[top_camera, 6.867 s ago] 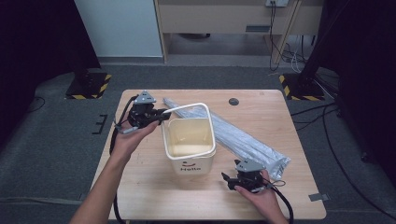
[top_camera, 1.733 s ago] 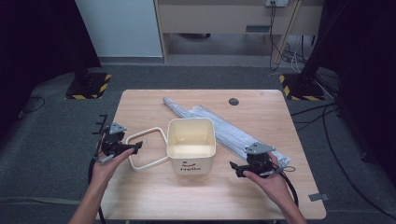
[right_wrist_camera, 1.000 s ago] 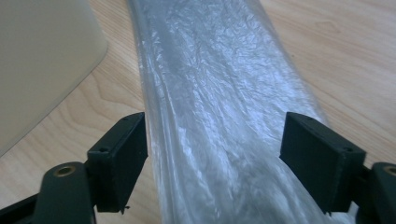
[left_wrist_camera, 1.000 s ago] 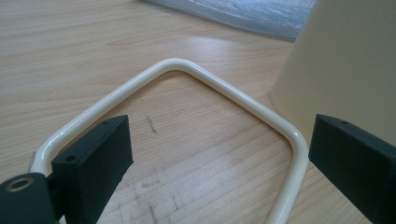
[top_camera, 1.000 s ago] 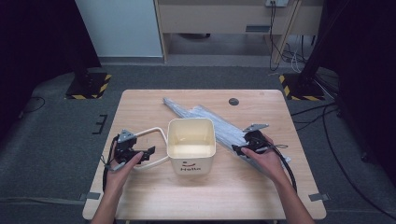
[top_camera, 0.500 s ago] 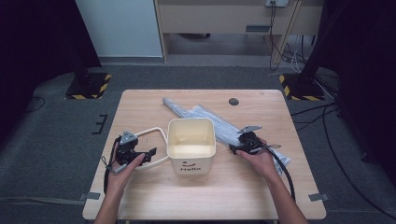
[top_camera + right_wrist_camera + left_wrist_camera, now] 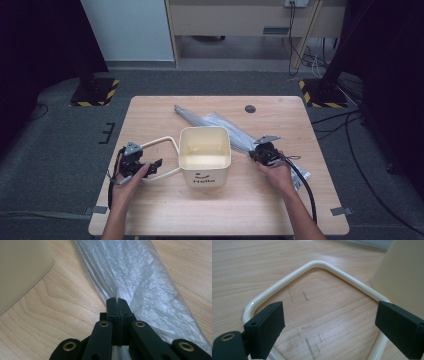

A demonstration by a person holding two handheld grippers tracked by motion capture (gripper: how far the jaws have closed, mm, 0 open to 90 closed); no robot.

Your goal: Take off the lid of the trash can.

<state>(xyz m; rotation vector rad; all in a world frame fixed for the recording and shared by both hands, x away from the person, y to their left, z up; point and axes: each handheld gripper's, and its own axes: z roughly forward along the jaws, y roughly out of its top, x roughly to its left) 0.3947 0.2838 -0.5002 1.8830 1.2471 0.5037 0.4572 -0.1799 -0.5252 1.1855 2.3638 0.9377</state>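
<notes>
A cream bucket stands mid-table, and its handle lies folded down flat to its left. My left gripper hovers open over that handle, a jaw at each side without touching it, and the bucket's wall rises at the right. A long clear plastic bag lies behind and right of the bucket. My right gripper has just been closing and is shut on a raised fold of the plastic bag. In the right gripper view the jaws meet with film pinched between them.
A small black round disc sits near the table's far edge. The right gripper's cable trails across the bag toward the near edge. Bare wood lies in front of the bucket. Striped stand bases rest on the floor beyond.
The right gripper has shifted slightly left along the bag and its jaws have closed on the plastic. The left gripper stays open over the handle, hardly moved.
</notes>
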